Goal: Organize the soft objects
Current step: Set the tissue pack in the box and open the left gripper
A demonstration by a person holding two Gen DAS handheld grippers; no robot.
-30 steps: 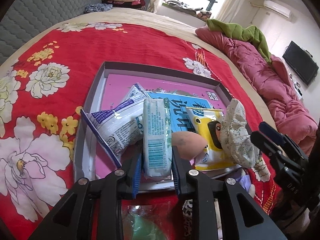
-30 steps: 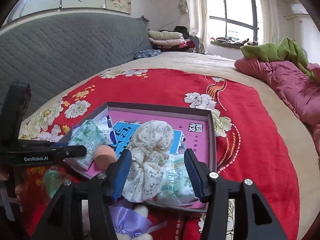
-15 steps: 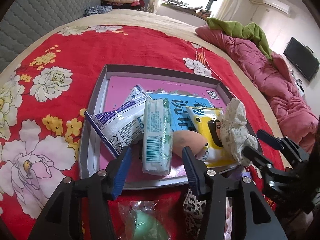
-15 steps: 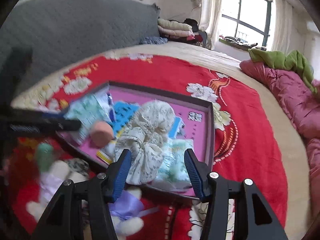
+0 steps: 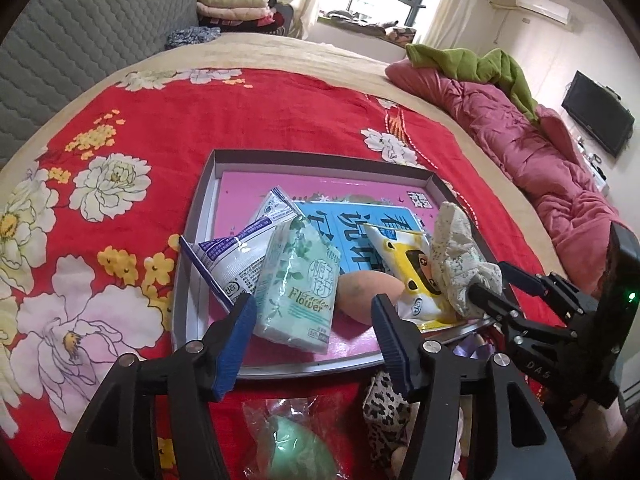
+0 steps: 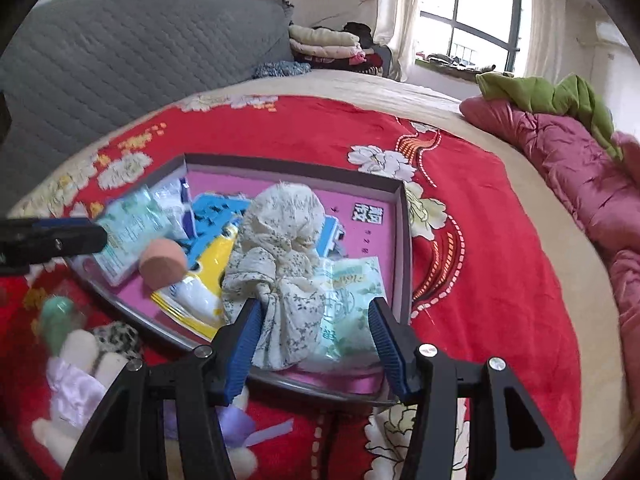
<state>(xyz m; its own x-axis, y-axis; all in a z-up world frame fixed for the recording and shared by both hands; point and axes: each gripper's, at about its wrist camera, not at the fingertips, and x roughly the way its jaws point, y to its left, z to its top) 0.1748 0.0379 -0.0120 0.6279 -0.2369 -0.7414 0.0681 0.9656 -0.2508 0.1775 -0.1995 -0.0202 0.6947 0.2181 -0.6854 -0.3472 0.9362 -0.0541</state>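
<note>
A bed with a red floral spread stands against a grey quilted headboard. Daylight enters through a curtained window; a television hangs on the white wall.

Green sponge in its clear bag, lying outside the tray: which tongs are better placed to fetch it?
Probably left. The green sponge lies just below the left tongs, whose jaws are opening, clear of the tissue pack. The right tongs hover over the tray's floral cloth.
</note>
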